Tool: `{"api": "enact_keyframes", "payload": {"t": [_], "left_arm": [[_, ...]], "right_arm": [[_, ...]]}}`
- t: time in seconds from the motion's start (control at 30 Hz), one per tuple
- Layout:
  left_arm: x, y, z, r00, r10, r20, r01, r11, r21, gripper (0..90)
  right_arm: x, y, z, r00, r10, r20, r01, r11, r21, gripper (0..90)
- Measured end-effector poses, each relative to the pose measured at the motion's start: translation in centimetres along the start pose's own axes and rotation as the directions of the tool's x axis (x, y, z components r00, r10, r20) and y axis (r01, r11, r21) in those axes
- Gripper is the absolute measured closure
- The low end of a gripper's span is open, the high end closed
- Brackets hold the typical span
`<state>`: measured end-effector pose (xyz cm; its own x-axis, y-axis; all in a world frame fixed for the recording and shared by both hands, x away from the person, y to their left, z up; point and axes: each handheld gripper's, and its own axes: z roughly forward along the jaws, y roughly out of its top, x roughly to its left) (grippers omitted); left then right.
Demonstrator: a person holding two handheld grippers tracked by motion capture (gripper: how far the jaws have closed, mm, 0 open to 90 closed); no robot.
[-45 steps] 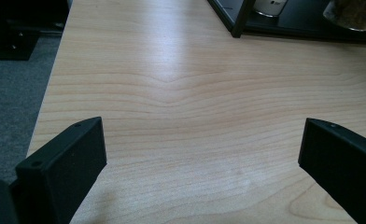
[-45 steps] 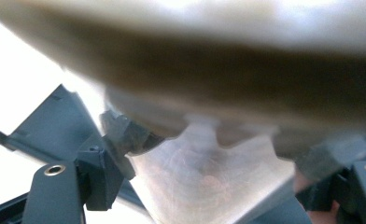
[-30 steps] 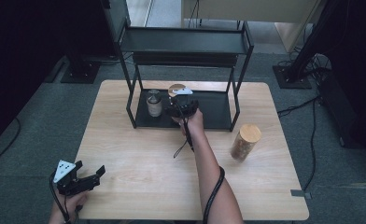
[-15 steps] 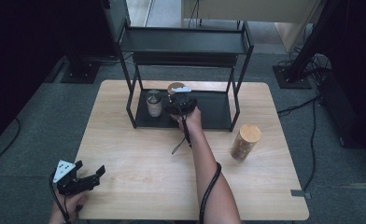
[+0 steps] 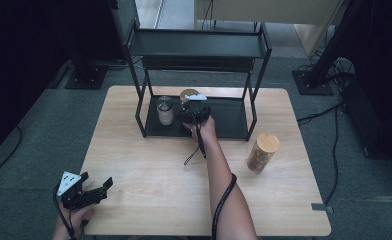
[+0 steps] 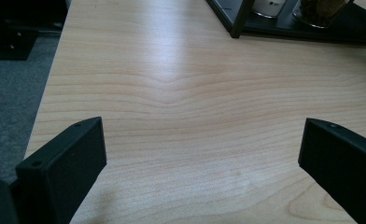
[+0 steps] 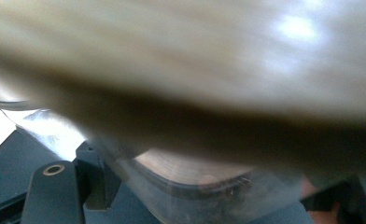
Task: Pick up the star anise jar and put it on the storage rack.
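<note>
- The right claw (image 5: 190, 102) is inside the lower level of the black rack (image 5: 199, 44), nearly closed around a jar with a wooden lid (image 7: 181, 60). In the right gripper view the lid sits very close to the camera, and the glass body shows between the 2 jaws.
- I judge the jar stands on the rack's bottom tray (image 5: 231, 117), or just above it; I cannot tell if it touches.
- The jaws have just been opening a little with the jar between them. If the jar is not yet resting, it may drop and tip over.
- A small jar with a metal lid (image 5: 164, 110) stands just beside, on the left. A sideways pull-out could knock it.
- The upper shelf is above the hand, so a fast lift may hit it.
- The left claw (image 5: 98, 189) rests wide open and empty at the near left corner of the worktop (image 5: 149, 170), well apart.
- 1 more tall jar (image 5: 262, 152) waits on the right, outside the rack.
</note>
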<state>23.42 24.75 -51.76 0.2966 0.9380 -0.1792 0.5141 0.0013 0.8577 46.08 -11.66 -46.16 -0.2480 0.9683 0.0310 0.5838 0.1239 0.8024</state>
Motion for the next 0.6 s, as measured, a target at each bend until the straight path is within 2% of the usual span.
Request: {"api": "enact_keyframes", "payload": {"t": [0.07,0.1,0.17,0.2,0.27,0.4,0.5,0.6], "left_arm": [[0.0,0.0,0.0,1.0,0.0,-0.001,0.0,1.0,-0.001,1.1],[0.0,0.0,0.0,1.0,0.0,-0.001,0.0,1.0,-0.001,1.1],[0.0,0.0,0.0,1.0,0.0,0.001,0.0,1.0,0.0,1.1],[0.0,0.0,0.0,1.0,-0.001,0.002,0.001,1.0,0.0,1.1],[0.0,0.0,0.0,1.0,0.001,0.003,-0.001,1.0,0.003,1.1],[0.0,0.0,0.0,1.0,0.001,0.002,-0.001,1.0,0.003,1.1],[0.0,0.0,0.0,1.0,0.003,0.002,-0.003,1.0,0.004,1.1],[0.0,0.0,0.0,1.0,0.005,-0.001,-0.005,1.0,0.004,1.1]], "right_arm": [[0.0,-0.2,0.1,0.9999,-0.01,0.0,0.01,1.0,0.014,19.1],[-0.1,-0.4,0.1,0.9998,-0.01,-0.017,0.011,1.0,0.012,14.2],[-0.2,-0.6,-0.1,0.9967,0.014,-0.08,-0.013,1.0,0.015,4.6],[-0.2,-0.8,-0.2,0.9971,0.01,-0.075,-0.009,1.0,0.015,1.5],[-0.3,-1.2,-0.3,0.9982,0.005,-0.06,-0.004,1.0,0.021,0.8],[-0.9,-2.1,-0.4,0.9972,0.046,-0.059,-0.045,0.999,0.017,0.4],[-1.0,-2.8,-0.7,0.9975,0.05,-0.049,-0.05,0.999,0.001,1.1],[-1.0,-3.5,-0.9,0.9983,0.035,-0.046,-0.035,0.999,0.002,1.1]]}}
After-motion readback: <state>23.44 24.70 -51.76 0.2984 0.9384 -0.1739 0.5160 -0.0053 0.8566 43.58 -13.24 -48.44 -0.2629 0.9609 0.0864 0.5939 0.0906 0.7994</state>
